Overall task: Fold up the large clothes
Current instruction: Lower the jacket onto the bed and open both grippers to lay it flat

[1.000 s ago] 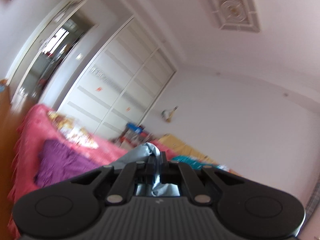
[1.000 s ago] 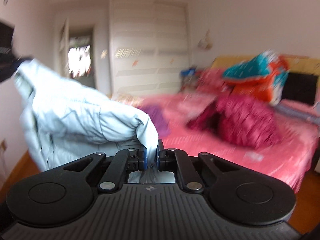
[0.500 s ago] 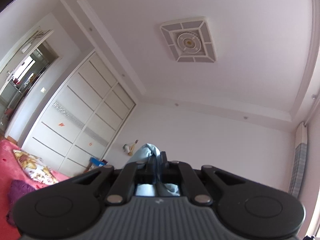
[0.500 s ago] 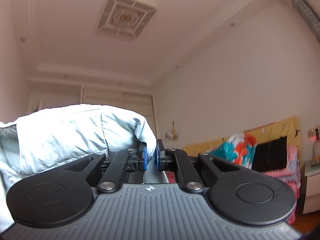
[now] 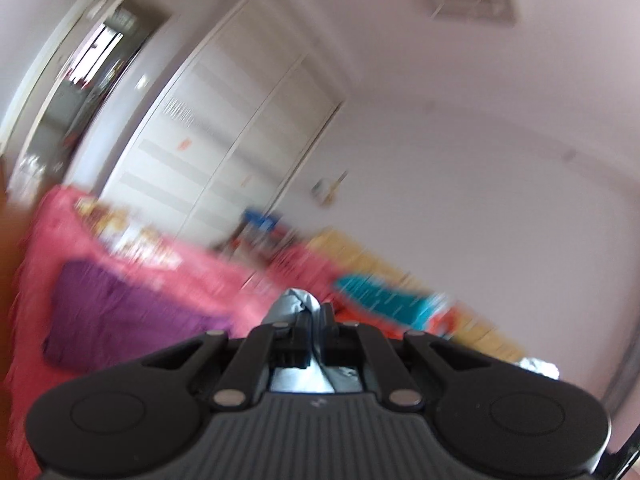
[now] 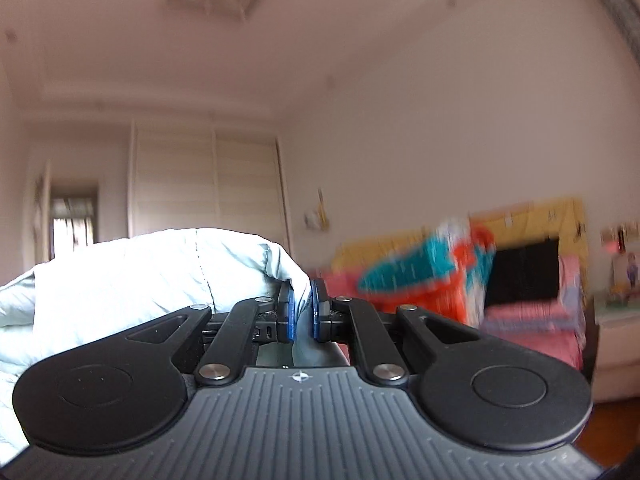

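Observation:
A pale blue padded jacket [image 6: 152, 276] hangs in the air, stretched to the left of my right gripper [image 6: 303, 308], which is shut on a fold of it. My left gripper [image 5: 315, 322] is shut on another bit of the same jacket [image 5: 294, 300]; only a small bunch shows above its tips. Both grippers are held up above the pink bed [image 5: 208, 272]. The views are blurred by motion.
A purple garment [image 5: 120, 316] lies on the bed's near left. A teal and orange quilt [image 6: 432, 272] is piled by the yellow headboard [image 6: 532, 220]. White wardrobe doors [image 5: 224, 152] and an open doorway [image 5: 84, 72] stand beyond the bed. A nightstand [image 6: 616, 332] is at right.
Both grippers swung up toward the ceiling half a second ago and have tipped back down, so the bed is in view again. Both stay shut on the jacket.

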